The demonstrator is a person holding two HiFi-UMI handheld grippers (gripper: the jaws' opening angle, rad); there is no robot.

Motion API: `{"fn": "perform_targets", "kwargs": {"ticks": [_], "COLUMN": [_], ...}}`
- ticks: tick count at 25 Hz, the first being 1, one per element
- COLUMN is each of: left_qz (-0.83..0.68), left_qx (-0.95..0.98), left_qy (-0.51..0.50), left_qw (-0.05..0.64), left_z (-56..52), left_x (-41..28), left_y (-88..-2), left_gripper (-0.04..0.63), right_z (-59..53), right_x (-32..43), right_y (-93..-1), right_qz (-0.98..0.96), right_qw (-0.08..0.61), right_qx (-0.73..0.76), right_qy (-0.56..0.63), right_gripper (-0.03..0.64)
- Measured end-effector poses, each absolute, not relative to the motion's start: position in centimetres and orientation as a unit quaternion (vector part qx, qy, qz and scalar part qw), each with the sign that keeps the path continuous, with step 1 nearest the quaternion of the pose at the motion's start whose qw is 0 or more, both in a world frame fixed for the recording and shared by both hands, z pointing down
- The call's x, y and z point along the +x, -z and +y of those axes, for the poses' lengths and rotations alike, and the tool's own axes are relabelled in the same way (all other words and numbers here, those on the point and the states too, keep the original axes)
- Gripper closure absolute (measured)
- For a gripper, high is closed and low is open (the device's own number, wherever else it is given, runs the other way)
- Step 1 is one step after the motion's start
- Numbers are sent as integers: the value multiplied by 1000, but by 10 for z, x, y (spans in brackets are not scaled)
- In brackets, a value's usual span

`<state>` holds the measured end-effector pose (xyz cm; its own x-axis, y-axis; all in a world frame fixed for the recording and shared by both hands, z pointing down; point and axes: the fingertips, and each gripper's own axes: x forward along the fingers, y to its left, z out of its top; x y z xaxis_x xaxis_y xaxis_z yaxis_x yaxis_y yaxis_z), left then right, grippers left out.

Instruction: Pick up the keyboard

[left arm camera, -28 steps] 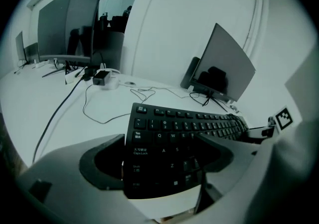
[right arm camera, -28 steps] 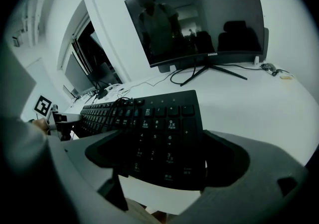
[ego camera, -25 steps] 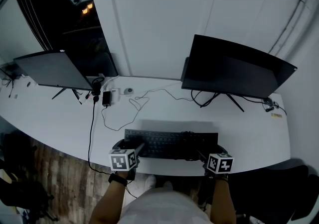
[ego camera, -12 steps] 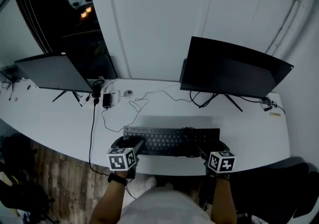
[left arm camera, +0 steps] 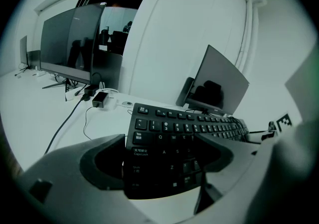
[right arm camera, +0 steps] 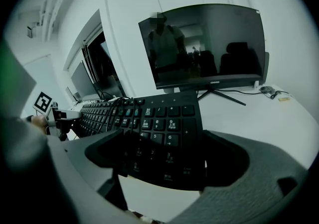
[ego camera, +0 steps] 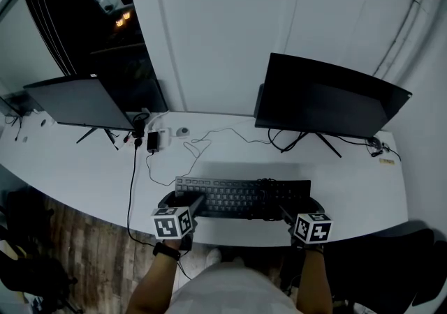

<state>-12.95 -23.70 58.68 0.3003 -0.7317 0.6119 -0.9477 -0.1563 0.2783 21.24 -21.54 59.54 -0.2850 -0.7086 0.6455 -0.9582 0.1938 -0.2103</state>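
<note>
A black keyboard [ego camera: 241,197] hangs just above the front edge of the white desk [ego camera: 77,166], with its shadow on the desk behind it. My left gripper [ego camera: 193,205] is shut on its left end, and my right gripper [ego camera: 286,212] is shut on its right end. In the left gripper view the keyboard [left arm camera: 184,127] runs away to the right from between the jaws of the left gripper [left arm camera: 159,161]. In the right gripper view the number-pad end of the keyboard [right arm camera: 154,118] fills the wide gap of the right gripper [right arm camera: 162,161].
A curved monitor [ego camera: 328,96] stands at the back right and a second monitor [ego camera: 73,100] at the back left. Thin cables [ego camera: 202,141] and a power adapter [ego camera: 150,141] lie behind the keyboard. A dark chair [ego camera: 391,257] sits low right, beside the desk.
Both grippers have risen a little with the keyboard between them. The keyboard now sits slightly higher above the desk.
</note>
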Motion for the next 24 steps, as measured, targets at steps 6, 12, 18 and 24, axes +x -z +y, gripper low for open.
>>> {"fn": "perform_targets", "kwargs": {"ticks": [6, 12, 18, 24], "left_qz": [-567, -566, -567, -562], "left_qx": [740, 741, 739, 740], "left_qy": [-166, -166, -167, -166], "left_qw": [321, 321, 324, 330], "left_z": [-237, -239, -240, -240], "left_x": [-129, -129, -130, -127], "left_y": [-587, -587, -589, -593], "left_gripper": [195, 195, 195, 195], "right_z": [-216, -216, -217, -218], "right_x": [213, 214, 214, 214], "right_y": [-594, -595, -596, -599], "right_qz": [-744, -743, -742, -742], "right_qw": [210, 208, 210, 212], "right_qx": [561, 563, 563, 562], "right_qy": [-294, -296, -296, -298], "right_gripper": [135, 135, 135, 135]}}
